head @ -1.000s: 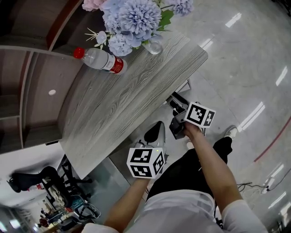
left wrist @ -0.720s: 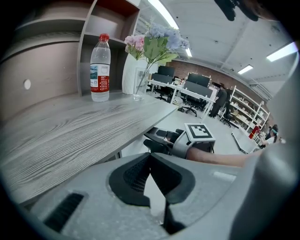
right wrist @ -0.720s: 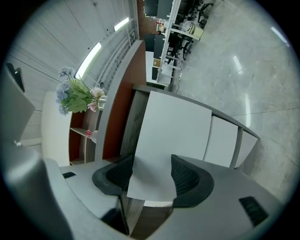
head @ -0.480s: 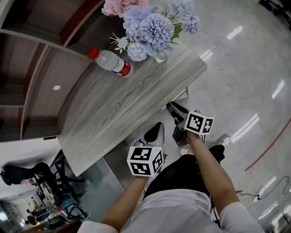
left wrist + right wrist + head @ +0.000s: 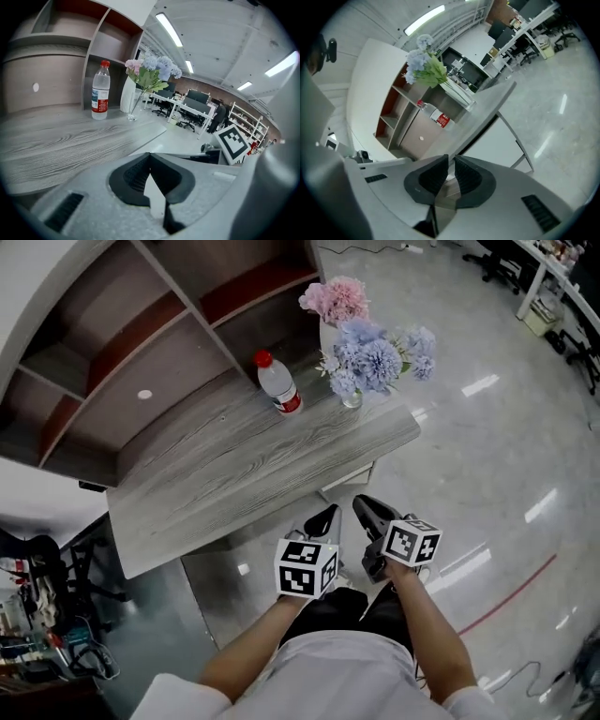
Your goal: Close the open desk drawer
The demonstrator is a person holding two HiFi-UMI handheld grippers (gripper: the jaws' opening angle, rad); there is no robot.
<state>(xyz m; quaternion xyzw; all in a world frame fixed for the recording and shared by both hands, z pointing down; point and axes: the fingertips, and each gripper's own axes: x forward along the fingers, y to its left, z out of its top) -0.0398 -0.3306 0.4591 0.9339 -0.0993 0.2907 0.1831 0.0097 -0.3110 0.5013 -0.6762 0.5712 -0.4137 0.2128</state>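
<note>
- The desk (image 5: pixel 234 465), grey wood-grain on top, is the landmark; both grippers hang off its near edge, close to its right-hand corner and above the glossy floor (image 5: pixel 487 446).
- The left gripper (image 5: pixel 150 154) has its two dark jaws pressed together at the tips, with nothing between them; it points toward the desk's near edge.
- The right gripper (image 5: pixel 451 159) sits just right of the left one; its jaws have just been closing and now stand a narrow slit apart, gripping nothing.
- The drawer (image 5: pixel 349 480) shows as a white front tucked under the desk's near edge by that same corner, apart from both grippers; I cannot tell whether it sits fully flush.
- On the desk's far side stand a water bottle (image 5: pixel 278 383) with a red cap and, to its right, a bunch of blue and pink flowers (image 5: pixel 370 357).
- Behind the desk's far edge rises a brown shelf unit (image 5: pixel 141 362).
</note>
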